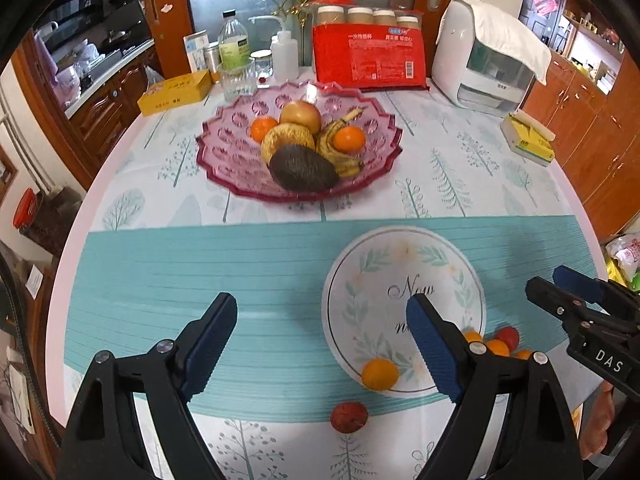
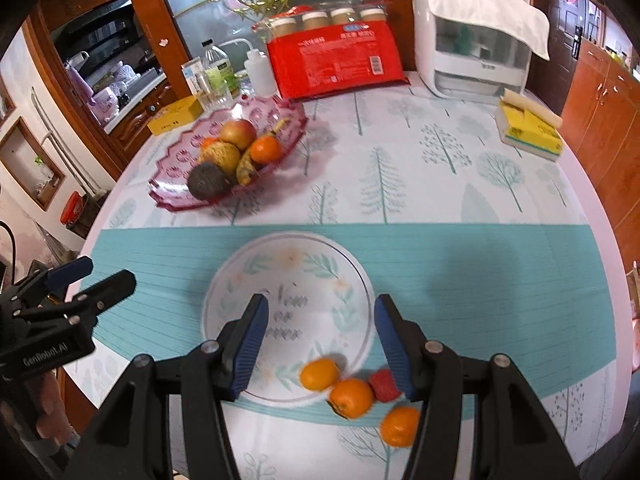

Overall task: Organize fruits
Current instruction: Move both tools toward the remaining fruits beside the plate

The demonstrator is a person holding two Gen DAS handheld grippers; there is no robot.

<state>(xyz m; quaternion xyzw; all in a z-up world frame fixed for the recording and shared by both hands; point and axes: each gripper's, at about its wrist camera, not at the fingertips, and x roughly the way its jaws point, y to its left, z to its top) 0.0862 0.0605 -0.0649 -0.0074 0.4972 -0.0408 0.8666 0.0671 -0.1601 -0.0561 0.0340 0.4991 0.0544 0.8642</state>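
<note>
The pink glass bowl [image 1: 298, 148] far ahead of both grippers already carries a good share of the fruit — an apple [image 1: 300, 116], two oranges, a pale round fruit, a bunch of bananas [image 1: 338, 148] and a dark avocado [image 1: 302, 168] — so the sorting looks partly done. What is left lies loose on the worktop [image 1: 160, 264], close in front of the fingers. The left gripper [image 1: 320, 340] stands wide open with nothing between its jaws; a small orange [image 1: 380, 374] sits just inside its right finger and a dark red fruit [image 1: 349, 417] lies nearer the camera, between the two fingers but untouched. The right gripper [image 2: 318, 344] is about half open and also empty — three small oranges [image 2: 351, 397] and a red fruit [image 2: 383, 385] cluster just ahead of and beside its right finger, none of them gripped. By this count, roughly five or six small fruits remain to be carried to the bowl, though blur makes the exact number uncertain.
</note>
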